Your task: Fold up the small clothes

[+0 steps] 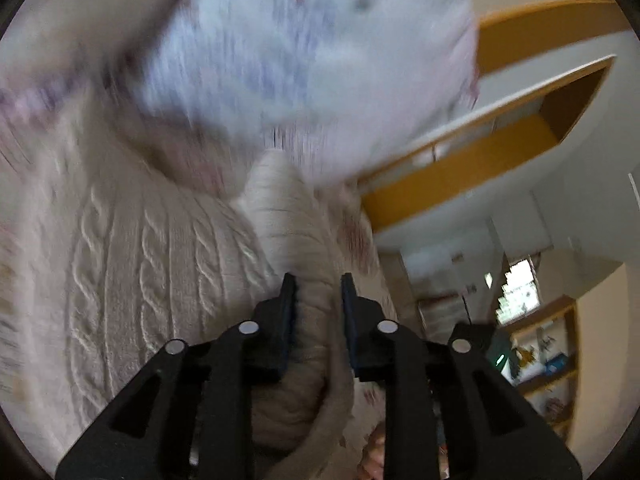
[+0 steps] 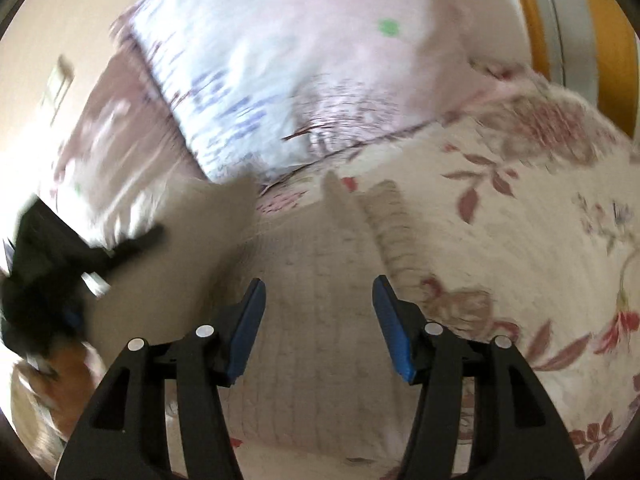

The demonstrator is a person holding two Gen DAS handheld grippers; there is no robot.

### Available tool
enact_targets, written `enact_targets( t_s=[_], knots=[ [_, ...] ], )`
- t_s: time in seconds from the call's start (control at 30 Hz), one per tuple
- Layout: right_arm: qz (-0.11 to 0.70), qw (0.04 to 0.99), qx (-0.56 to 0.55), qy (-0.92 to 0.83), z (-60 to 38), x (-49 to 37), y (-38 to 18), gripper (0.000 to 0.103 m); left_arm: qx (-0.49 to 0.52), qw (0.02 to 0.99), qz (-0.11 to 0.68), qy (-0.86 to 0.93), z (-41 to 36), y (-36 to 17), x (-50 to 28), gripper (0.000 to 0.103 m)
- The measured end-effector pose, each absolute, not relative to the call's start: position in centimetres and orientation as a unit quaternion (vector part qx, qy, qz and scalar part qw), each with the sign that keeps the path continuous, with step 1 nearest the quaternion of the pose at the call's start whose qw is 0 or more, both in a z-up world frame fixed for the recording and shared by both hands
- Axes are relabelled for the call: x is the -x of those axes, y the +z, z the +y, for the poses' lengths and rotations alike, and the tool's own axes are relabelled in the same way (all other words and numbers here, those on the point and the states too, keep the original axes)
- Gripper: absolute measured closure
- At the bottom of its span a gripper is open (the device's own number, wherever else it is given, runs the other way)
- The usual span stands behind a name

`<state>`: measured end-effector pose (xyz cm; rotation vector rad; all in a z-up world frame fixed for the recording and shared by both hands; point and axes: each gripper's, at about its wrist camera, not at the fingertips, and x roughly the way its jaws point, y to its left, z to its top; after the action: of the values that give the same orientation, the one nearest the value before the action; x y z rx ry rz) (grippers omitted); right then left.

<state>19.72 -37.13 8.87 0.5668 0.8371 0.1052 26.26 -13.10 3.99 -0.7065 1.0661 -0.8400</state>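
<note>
Left gripper (image 1: pixel 318 292): jaws nearly closed, pinching a fold of the cream cable-knit sweater (image 1: pixel 160 248), whose ribbed edge passes between the pads and rises beyond the tips. The rest of the knit spreads to the left of that gripper, over the floral bedspread (image 2: pixel 520 240). A pale pillow (image 1: pixel 312 60) with a blurred blue and pink print lies past the sweater, near the yellow wooden headboard (image 1: pixel 460 168). Right gripper (image 2: pixel 318 300): jaws apart, nothing between the blue pads; it hovers over the sweater's flat panel, with a ribbed sleeve lying just ahead of the right fingertip. Both views are motion-blurred. The left gripper appears as a dark smear at the right view's left edge.
</note>
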Motion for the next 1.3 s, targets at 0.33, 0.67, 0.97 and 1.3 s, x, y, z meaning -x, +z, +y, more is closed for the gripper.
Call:
enact_targets(
  t_s=[0.33,0.67,0.97,1.3],
  knots=[
    [0.422,0.819,-0.361,0.140,-39.2,-20.7,8.6,0.045,0.245,0.831,0.398,-0.302,-5.4,8.4,-22.5,0.031],
    [0.503,0.755,-0.383,0.176,-36.9,-22.7,5.8,0.047,0.204,0.832,0.460,-0.233,-3.0,3.0,-22.9,0.029],
    [0.499,0.734,-0.429,0.167,-37.3,-26.9,4.2,0.076,0.255,0.799,0.475,-0.266,-2.4,0.8,-23.2,0.029],
    [0.374,0.909,-0.130,0.131,-31.3,-26.0,14.8,0.085,0.291,0.784,0.475,-0.275,-1.7,1.3,-22.8,0.026]
  ],
)
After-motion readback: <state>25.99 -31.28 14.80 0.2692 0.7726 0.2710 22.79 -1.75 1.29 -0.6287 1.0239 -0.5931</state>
